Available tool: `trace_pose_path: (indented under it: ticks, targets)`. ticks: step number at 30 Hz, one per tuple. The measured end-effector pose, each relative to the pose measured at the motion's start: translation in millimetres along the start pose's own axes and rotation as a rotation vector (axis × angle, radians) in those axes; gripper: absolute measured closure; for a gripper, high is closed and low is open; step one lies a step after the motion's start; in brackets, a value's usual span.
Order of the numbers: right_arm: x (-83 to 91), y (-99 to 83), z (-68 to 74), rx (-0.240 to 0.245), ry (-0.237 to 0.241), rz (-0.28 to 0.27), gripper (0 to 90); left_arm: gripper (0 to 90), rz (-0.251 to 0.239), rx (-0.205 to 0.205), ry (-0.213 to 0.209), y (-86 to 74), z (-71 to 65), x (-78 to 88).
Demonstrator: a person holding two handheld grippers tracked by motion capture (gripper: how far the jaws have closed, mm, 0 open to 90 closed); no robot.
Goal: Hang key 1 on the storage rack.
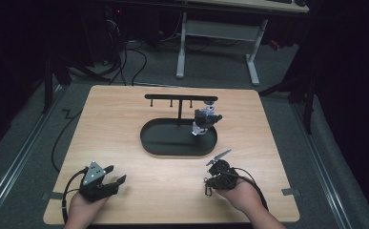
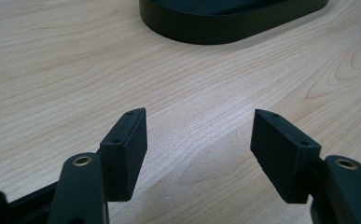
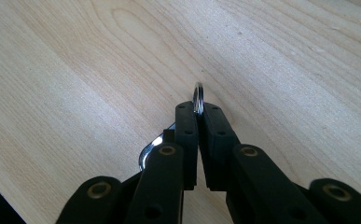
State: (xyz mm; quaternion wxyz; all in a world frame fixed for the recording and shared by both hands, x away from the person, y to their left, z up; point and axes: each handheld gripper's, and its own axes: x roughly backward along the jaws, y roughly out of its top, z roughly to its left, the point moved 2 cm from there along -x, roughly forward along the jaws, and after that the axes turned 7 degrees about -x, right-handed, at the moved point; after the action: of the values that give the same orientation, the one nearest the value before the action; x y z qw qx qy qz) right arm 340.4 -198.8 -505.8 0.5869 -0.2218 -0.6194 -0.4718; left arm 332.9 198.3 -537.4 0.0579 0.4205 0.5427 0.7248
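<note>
The right tool (image 3: 197, 114) is clamped shut on a metal key ring (image 3: 197, 97), gripping it by its thin edge just above the worktop (image 3: 75, 70), probably to hang it on the hook stand (image 1: 180, 98) with the black tray (image 1: 163, 143). The left tool (image 2: 199, 140) rests wide open and empty.

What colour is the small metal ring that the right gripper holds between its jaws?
Shiny silver; the small metal ring shows best in the right gripper view.
</note>
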Motion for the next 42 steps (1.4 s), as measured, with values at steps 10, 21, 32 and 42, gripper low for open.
trace_pose_path:
  ticks: [10,21,32,42]
  targets:
    - [1.6,-1.4,-1.4,-0.007,-0.008,-0.001,89.2,37.0,-0.003,0.001,-0.003,0.1,-0.4,-0.3]
    - [8.8,0.6,0.1,-0.010,-0.001,-0.001,89.2,36.9,-0.003,0.000,-0.005,0.4,-0.2,-0.1]
    - [17.2,3.8,0.1,-0.012,-0.005,-0.008,89.2,36.9,-0.010,0.002,-0.004,1.2,-0.2,0.8]
    - [41.9,14.1,0.8,0.001,-0.009,-0.047,89.4,36.9,-0.008,0.001,-0.003,1.1,-0.2,0.6]
